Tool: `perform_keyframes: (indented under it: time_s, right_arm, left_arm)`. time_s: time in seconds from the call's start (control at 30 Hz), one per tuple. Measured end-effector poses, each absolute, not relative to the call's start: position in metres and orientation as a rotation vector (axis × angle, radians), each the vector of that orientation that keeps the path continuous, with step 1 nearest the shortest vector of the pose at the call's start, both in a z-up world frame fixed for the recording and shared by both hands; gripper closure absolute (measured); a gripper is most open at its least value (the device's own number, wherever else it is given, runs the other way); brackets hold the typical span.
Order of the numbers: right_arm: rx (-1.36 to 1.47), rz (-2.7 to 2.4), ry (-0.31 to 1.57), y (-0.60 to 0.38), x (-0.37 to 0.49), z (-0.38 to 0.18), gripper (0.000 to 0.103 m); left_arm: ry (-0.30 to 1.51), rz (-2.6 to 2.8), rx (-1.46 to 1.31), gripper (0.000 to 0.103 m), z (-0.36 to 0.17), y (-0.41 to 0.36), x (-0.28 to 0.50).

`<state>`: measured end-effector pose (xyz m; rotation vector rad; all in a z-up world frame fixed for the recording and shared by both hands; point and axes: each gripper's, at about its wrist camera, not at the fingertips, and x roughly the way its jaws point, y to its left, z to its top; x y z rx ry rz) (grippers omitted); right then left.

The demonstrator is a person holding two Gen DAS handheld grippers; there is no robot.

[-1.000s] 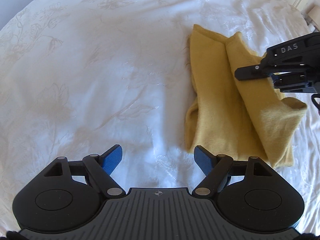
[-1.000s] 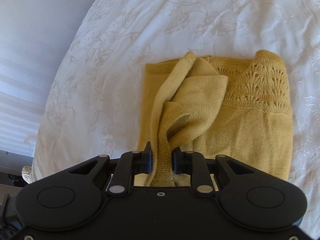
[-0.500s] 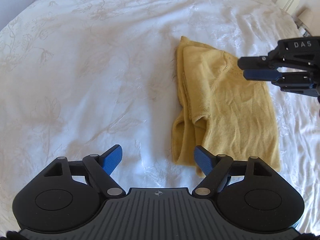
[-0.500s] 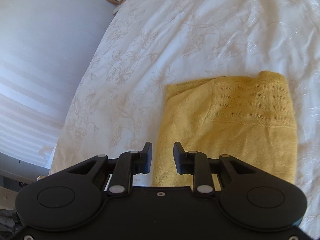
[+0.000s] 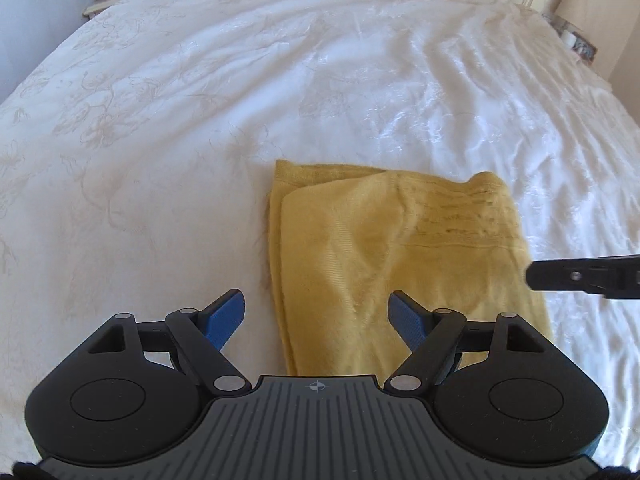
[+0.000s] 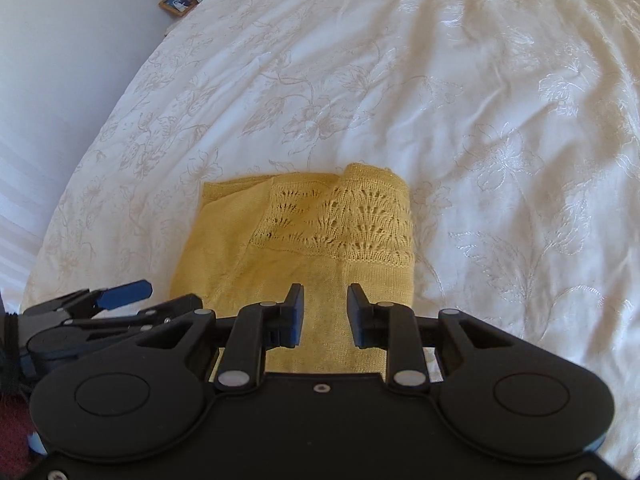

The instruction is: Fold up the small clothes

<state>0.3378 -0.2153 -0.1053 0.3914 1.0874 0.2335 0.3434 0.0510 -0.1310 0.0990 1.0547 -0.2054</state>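
A yellow knitted garment (image 5: 384, 260) lies folded into a flat rectangle on the white bedspread (image 5: 200, 120). In the right wrist view its lace-patterned band (image 6: 340, 220) faces up at the far end. My left gripper (image 5: 316, 308) hovers open over the garment's near left edge, with nothing between its blue pads. My right gripper (image 6: 325, 300) is open a small way above the garment's near part and holds nothing. A finger of the right gripper (image 5: 580, 278) shows at the garment's right edge in the left wrist view. The left gripper (image 6: 124, 294) shows at lower left in the right wrist view.
The embroidered bedspread (image 6: 500, 120) stretches all around the garment. A picture frame (image 6: 178, 0) and small items stand on a bedside stand at the far left corner. Another bedside stand with a lamp (image 5: 572, 4) is at the far right. The bed's left edge drops off.
The right gripper let go of the raised yellow fold, which now lies flat, and drew back. The left gripper swung right, so the garment sits between and ahead of its fingers.
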Motion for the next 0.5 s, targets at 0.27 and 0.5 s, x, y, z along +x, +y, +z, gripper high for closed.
perform_keyframes:
  time_s: [0.27,0.5]
  right_arm:
    - [0.297,0.334,1.098,-0.194,0.366,-0.117,0.051]
    - [0.286,0.278,1.196,-0.209,0.426,-0.156,0.052]
  left_arm:
    - [1.131,-0.159,0.093,0.02,-0.162,0.08,0.367]
    - [1.147,-0.146,0.042,0.011,-0.166,0.084,0.371]
